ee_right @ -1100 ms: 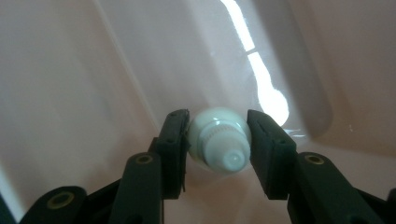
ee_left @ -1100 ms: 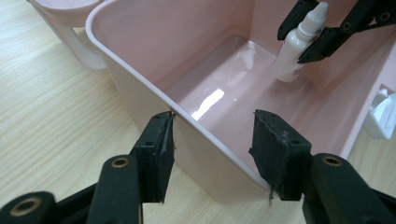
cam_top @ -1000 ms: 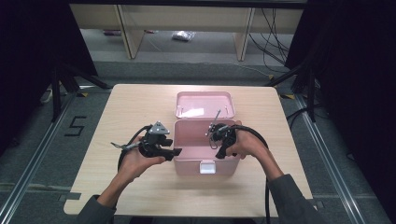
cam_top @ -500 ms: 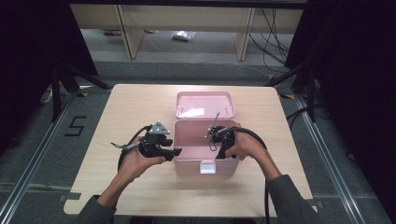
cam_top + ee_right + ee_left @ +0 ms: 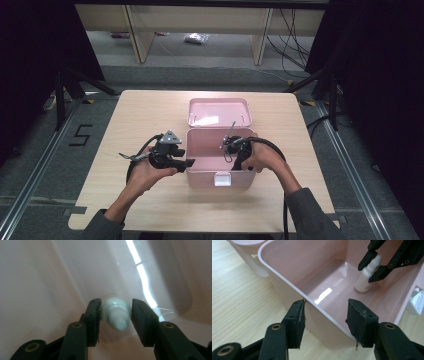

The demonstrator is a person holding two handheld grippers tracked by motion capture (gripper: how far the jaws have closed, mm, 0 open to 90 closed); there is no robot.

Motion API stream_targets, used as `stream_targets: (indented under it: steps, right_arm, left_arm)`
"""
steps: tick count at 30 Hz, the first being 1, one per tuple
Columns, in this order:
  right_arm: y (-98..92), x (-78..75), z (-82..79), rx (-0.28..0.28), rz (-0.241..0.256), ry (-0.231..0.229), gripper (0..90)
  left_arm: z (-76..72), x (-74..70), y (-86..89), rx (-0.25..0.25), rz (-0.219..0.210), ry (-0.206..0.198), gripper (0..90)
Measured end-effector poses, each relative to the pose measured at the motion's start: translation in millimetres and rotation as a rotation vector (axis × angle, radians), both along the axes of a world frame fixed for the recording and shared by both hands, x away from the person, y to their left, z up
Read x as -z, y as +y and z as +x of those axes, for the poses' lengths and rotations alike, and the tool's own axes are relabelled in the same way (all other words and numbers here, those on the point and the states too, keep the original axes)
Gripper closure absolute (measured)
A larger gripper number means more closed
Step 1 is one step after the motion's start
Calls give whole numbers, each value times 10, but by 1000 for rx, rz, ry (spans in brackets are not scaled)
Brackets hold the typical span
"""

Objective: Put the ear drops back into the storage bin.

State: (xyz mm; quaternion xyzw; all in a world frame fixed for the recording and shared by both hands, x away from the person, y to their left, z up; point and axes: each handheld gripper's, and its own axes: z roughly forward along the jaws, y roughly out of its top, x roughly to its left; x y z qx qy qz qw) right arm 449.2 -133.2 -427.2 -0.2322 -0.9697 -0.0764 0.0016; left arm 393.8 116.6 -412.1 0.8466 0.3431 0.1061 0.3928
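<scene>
An open pink box [image 5: 202,176] stands mid-table, its lid [image 5: 218,111] lying flat behind it. My left gripper [image 5: 190,162] is open and straddles the box's left wall [image 5: 287,287], one jaw outside and one inside [image 5: 325,307]. My right gripper [image 5: 229,155] reaches down into the box. Its jaws [image 5: 116,307] press both sides of a small white bottle [image 5: 116,313], which stands upright on the box floor [image 5: 364,282]. The left gripper view also takes in the right gripper [image 5: 367,273] clamped near the bottle's neck.
The light wooden table [image 5: 125,125] has bare room on both sides of the box. A white latch [image 5: 222,179] sits on the box's front wall. Beyond the table are dark stands, cables and a shelf unit [image 5: 200,25].
Hardly anything differs. Both hands and grippers keep their places at the box, with the right gripper shifted very slightly.
</scene>
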Motion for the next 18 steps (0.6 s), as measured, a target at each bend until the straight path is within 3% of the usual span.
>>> stream_targets:
  steps: [2,4,5,10,11,15,18]
  right_arm:
    - [-14,-14,-1,-10,15,9,614]
    - [-28,-26,12,-40,21,-21,617]
    - [-30,-45,-15,-6,24,-7,611]
    - [-66,-122,1,-29,59,-34,572]
    - [-60,-146,-26,10,54,-23,556]
    - [-86,-236,-34,-17,93,-42,502]
    - [-109,-306,-52,-5,119,-47,469]
  left_arm:
    - [-3,-3,-3,-1,3,3,482]
    - [2,-2,-3,5,4,5,481]
    - [2,1,-7,0,4,3,480]
    - [-4,-1,-11,-1,4,3,479]
    - [-7,0,-13,-4,3,2,479]
    - [1,-1,-10,1,3,1,479]
    - [-2,-2,-13,-1,-1,-1,478]
